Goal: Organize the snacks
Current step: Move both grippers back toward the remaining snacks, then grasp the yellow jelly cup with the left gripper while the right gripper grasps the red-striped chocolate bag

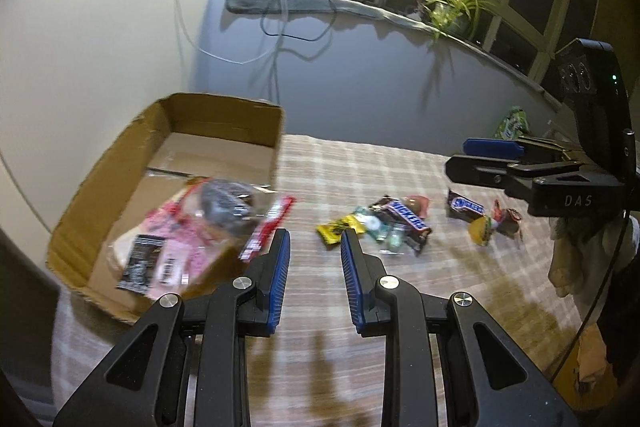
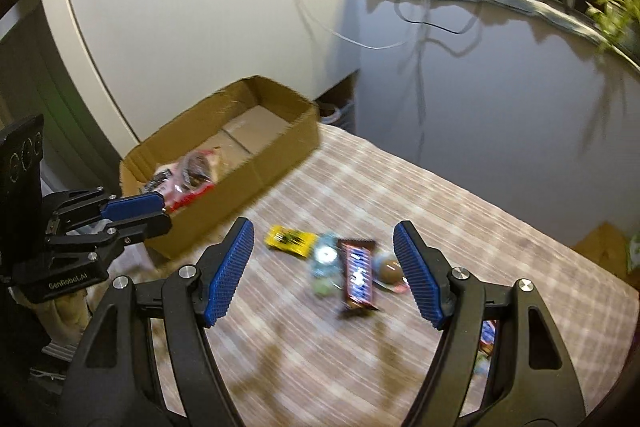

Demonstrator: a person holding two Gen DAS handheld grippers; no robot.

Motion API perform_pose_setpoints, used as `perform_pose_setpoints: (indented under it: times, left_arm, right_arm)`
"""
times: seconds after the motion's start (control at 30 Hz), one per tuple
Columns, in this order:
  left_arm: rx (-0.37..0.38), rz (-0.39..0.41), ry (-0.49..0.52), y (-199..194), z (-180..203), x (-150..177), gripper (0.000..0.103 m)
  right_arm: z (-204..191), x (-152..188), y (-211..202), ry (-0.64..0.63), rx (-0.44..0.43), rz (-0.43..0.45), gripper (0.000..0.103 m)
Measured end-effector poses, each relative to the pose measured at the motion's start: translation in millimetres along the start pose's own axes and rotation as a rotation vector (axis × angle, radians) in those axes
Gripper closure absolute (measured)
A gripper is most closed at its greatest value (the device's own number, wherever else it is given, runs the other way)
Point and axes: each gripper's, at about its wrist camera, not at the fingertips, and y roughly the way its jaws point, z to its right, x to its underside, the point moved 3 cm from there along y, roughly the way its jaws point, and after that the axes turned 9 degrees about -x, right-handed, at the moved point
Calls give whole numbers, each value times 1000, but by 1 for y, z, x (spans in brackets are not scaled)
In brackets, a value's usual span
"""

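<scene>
My left gripper (image 1: 312, 247) hangs above the checked cloth of the bench (image 1: 360, 163), its blue pads a narrow gap apart with nothing between them. My right gripper (image 2: 324, 267) stands wide, empty too, over the loose snacks.

The cardboard box (image 1: 256, 119) sits at the far left corner of the bench, against the white wall. Inside it lies a clear packet with pink and red print (image 1: 200, 223), reaching up over the box's near right wall; the view is blurred there, so I cannot read its label.

Near the middle of the bench is a small heap: a yellow packet (image 2: 290, 238), a pale green round-printed wrapper (image 2: 326, 255), a Snickers bar (image 2: 358, 273) and a foil-wrapped ball (image 2: 390, 269), touching or just beside one another. From the left wrist view a second Snickers bar (image 1: 466, 206) and a yellow round sweet (image 1: 482, 231) lie apart toward the right edge.
</scene>
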Motion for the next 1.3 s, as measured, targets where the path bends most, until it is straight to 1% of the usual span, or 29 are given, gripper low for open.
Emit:
perform_pose_setpoints:
  times: [0.37, 0.4, 0.43, 0.47, 0.5, 0.6, 0.77, 0.9, 0.93, 0.97, 1.03, 1.17, 1.3]
  left_arm:
    - [65, -31, 49, 14, 47, 1, 78]
    - [71, -34, 53, 16, 51, 1, 77]
    - [77, -37, 57, 17, 55, 1, 73]
    - [83, -40, 61, 19, 59, 0, 70]
    - [89, -44, 66, 21, 64, 1, 70]
    - [103, -59, 76, 29, 77, 1, 70]
    - [127, -88, 92, 41, 95, 3, 70]
    - [152, -104, 118, 47, 117, 4, 70]
    - [159, -107, 126, 49, 124, 5, 68]
    - [166, -111, 136, 51, 130, 6, 62]
    - [179, -117, 155, 55, 144, 7, 56]
    - [208, -134, 193, 65, 172, 10, 56]
    - [220, -155, 221, 77, 192, 12, 56]
  right_arm:
    - [72, 43, -62, 110, 120, 22, 28]
    - [80, 48, -67, 123, 134, 20, 27]
    - [88, 53, -72, 137, 148, 18, 25]
    - [93, 58, -76, 151, 169, 14, 22]
    - [100, 64, -81, 162, 181, 16, 21]
    - [116, 78, -90, 190, 203, 7, 21]
    - [137, 97, -91, 213, 230, -22, 21]
    - [150, 110, -91, 227, 226, -35, 21]
    - [153, 113, -89, 227, 225, -43, 21]
    - [153, 115, -88, 224, 226, -51, 21]
    - [155, 120, -84, 217, 224, -64, 21]
    - [158, 128, -77, 203, 206, -86, 21]
    - [161, 131, -70, 191, 182, -100, 21]
